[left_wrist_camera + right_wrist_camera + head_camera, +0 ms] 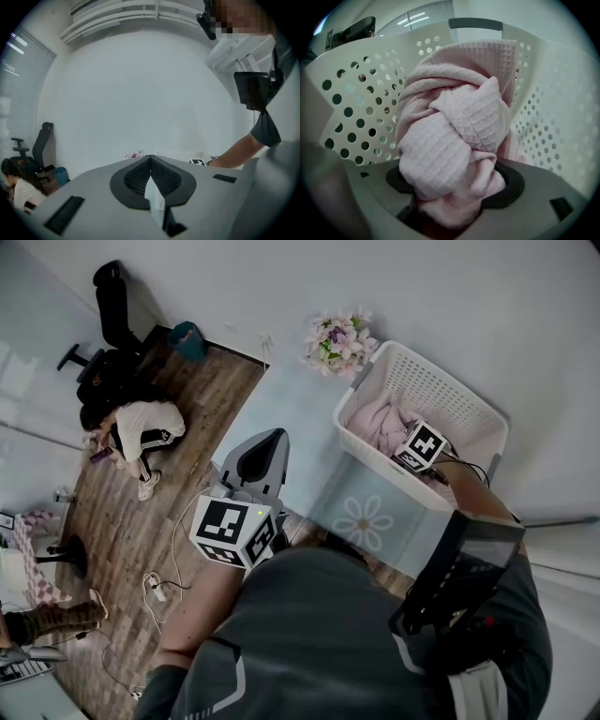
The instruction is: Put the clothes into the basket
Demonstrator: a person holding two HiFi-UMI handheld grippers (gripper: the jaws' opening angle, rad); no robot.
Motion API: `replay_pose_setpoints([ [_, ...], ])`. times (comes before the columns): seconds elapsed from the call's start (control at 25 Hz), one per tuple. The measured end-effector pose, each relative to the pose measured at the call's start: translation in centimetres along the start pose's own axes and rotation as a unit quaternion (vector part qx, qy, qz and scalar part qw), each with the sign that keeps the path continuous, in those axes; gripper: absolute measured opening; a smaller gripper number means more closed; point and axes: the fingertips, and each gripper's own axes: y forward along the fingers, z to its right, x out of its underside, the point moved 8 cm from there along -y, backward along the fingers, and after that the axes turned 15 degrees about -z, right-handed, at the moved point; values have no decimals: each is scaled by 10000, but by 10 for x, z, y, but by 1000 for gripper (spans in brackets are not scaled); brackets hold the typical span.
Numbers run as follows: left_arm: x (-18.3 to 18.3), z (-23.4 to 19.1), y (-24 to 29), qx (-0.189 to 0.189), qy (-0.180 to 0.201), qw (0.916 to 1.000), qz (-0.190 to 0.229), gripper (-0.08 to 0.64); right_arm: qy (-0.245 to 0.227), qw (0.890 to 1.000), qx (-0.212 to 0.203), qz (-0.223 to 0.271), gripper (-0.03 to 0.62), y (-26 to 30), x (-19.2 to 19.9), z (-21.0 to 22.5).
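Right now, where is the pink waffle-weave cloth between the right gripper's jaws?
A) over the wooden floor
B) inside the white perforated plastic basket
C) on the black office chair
B: the right gripper view shows walls of the white perforated plastic basket behind and beside the pink waffle-weave cloth.

The right gripper (454, 185) clamps a bunched pink waffle-weave cloth (450, 126) between its jaws; the wad fills the whole gap. Around it rise the perforated white walls of the basket (356, 98); a dark handle (476, 22) caps the far rim.
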Motion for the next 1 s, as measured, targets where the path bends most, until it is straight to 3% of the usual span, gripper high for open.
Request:
replay_pose_setpoints([
  [1.0,23,-6,-1,301,-248,9989,-246,3,42,9996,267,-27,399,21,4,-6],
])
